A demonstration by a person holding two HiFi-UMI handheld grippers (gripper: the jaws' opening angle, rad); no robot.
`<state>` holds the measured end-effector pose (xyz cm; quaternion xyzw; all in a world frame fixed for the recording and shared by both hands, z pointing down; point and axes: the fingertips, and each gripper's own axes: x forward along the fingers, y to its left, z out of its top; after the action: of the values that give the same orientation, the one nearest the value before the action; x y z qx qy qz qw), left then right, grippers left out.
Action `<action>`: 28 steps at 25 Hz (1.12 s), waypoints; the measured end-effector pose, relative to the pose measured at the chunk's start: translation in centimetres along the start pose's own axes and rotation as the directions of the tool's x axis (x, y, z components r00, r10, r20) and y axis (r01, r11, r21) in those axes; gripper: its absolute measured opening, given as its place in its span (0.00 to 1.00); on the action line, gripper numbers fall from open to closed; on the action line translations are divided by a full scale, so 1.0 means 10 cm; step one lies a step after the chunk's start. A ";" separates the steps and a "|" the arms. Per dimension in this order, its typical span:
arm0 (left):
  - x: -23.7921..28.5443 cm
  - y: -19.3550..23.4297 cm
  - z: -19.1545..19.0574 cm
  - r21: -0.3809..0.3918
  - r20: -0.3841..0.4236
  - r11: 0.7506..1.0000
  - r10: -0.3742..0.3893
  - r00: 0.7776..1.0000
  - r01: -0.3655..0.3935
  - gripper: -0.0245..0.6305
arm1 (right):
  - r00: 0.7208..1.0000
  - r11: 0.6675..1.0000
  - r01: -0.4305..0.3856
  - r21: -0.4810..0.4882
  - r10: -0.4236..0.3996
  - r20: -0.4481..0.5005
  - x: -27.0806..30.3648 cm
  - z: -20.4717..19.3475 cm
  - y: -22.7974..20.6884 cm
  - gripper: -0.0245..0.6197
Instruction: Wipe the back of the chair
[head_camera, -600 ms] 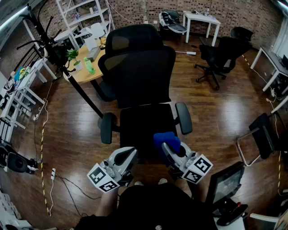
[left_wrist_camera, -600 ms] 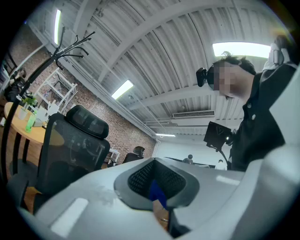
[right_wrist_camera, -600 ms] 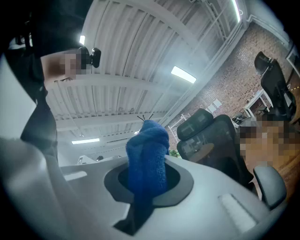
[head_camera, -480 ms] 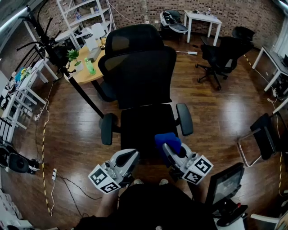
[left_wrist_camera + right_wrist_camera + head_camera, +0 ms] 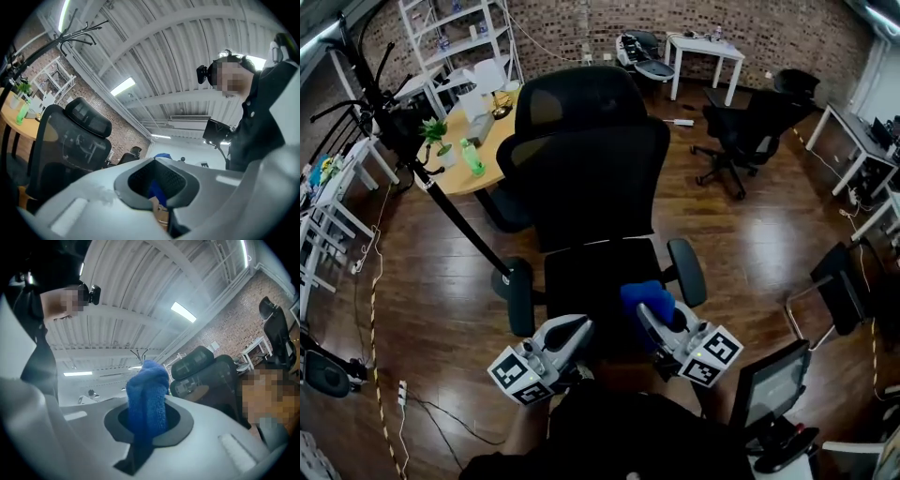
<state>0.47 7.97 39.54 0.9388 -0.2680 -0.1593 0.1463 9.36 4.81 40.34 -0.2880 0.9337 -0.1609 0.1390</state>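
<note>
The right gripper (image 5: 649, 312) clamped a blue cloth (image 5: 645, 294); the left gripper (image 5: 577, 325) was closed, empty. Both were before the chair (image 5: 591, 178), with 1 bench (image 5: 484, 175) behind it.

Black mesh chair (image 5: 591, 178) upright, blue cloth (image 5: 645, 298) bunched

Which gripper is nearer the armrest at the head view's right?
Right. The right gripper, shut on the blue cloth, sits just below-left of that armrest in the head view; the left gripper is across the seat, near the other armrest.
</note>
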 end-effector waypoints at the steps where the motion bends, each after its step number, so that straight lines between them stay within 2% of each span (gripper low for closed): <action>1: -0.02 0.11 0.05 0.003 0.005 1.000 -0.020 1.000 0.020 0.04 | 1.000 1.000 0.011 -0.014 -0.011 0.001 0.13 0.03 -0.02 0.08; 3: -0.05 0.31 0.20 0.013 0.024 0.998 -0.058 0.998 0.057 0.04 | 0.999 0.999 0.039 -0.028 -0.038 0.010 0.40 0.12 -0.09 0.08; 8: -0.20 0.81 0.48 -0.019 0.049 0.996 -0.088 0.995 0.089 0.04 | 0.994 0.993 0.112 -0.041 -0.111 0.026 1.01 0.34 -0.34 0.08; 14: -0.42 1.30 0.58 -0.072 0.080 0.997 -0.033 0.996 0.038 0.04 | 0.994 0.989 0.109 -0.096 -0.106 0.035 1.76 0.85 -0.61 0.08; 19: -0.39 1.52 0.74 -0.060 0.098 0.998 0.016 0.995 -0.010 0.04 | 0.999 0.995 0.015 -0.101 -0.011 0.040 2.57 1.33 -0.89 0.08; 24: -0.41 1.66 0.92 -0.014 0.138 0.996 0.091 0.986 -0.090 0.04 | 0.992 0.985 -0.122 -0.124 0.120 -0.021 3.55 1.54 -1.13 0.08; 26: -0.43 1.68 1.01 0.001 0.158 0.991 0.130 0.979 -0.132 0.04 | 0.987 0.984 -0.158 -0.076 0.156 -0.029 3.91 1.64 -1.25 0.08; 28: -0.51 1.70 1.10 0.007 0.188 0.982 0.183 0.965 -0.188 0.04 | 0.977 0.976 -0.215 0.027 0.215 0.006 4.20 1.82 -1.30 0.08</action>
<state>-15.53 -5.14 36.81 0.8923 -0.3692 -0.2289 0.1231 -11.23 -33.85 21.70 -0.1833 0.9569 -0.1576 0.1608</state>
